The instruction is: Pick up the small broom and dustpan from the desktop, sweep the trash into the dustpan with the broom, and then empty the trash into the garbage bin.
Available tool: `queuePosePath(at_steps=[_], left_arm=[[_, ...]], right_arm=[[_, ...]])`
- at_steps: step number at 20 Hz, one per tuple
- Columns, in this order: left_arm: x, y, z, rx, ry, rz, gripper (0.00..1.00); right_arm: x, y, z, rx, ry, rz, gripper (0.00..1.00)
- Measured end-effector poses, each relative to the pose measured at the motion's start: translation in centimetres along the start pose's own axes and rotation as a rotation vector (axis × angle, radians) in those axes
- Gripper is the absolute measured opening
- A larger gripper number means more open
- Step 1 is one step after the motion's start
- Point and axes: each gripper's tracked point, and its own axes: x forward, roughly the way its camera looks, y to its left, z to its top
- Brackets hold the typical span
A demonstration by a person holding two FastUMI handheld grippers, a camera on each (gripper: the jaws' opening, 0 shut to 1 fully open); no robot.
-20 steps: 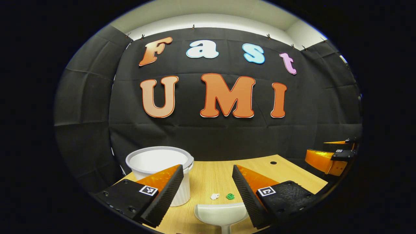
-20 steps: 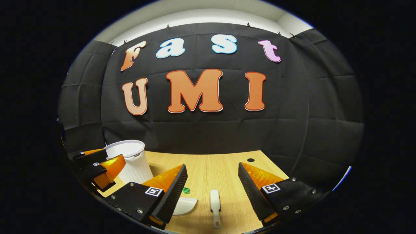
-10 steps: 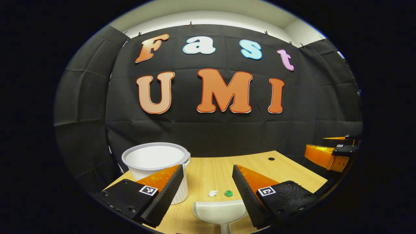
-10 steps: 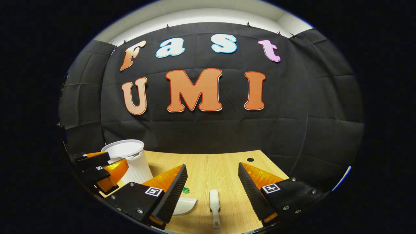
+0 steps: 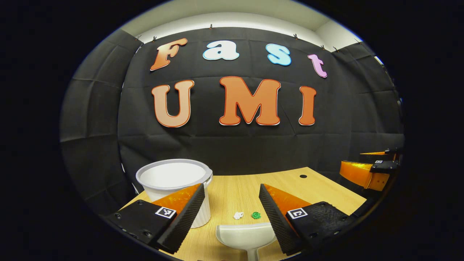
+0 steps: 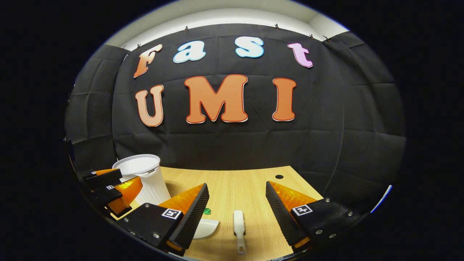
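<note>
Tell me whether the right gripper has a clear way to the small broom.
Probably yes. The right gripper is open, and the small broom lies on the desktop between and just ahead of its fingers, with nothing between them.

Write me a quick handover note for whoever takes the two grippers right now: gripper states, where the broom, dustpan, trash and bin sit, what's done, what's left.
Left gripper: open, empty, lined up over the white dustpan, which lies flat on the desktop.
Right gripper: open, empty, lined up over the small white broom, which lies flat with its handle toward the camera.
Trash: one white scrap and one green scrap, just beyond the dustpan's mouth.
Garbage bin: white, upright, at the desk's far left.
Done: both grippers positioned. Nothing picked up yet.
Left: grasp dustpan and broom, sweep both scraps in, tip them into the bin.
</note>
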Motion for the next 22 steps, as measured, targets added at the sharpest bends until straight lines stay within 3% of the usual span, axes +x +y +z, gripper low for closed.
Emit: queuePosePath(at_steps=[11, 15, 22], left_arm=[[0.8, -1.1, -1.2, 0.023, 0.029, -0.033, 0.95], [1.2, -2.0, -1.0, 0.031, 0.016, -0.008, 0.95], [0.9, -3.3, -3.3, 0.064, 0.112, 0.058, 0.95]], right_arm=[[0.5, -1.0, -0.5, -0.012, 0.001, -0.022, 0.95], [2.0, -2.4, -0.4, -0.015, 0.012, 0.014, 0.95], [5.3, -4.8, -0.4, -0.015, 0.037, 0.116, 0.95]])
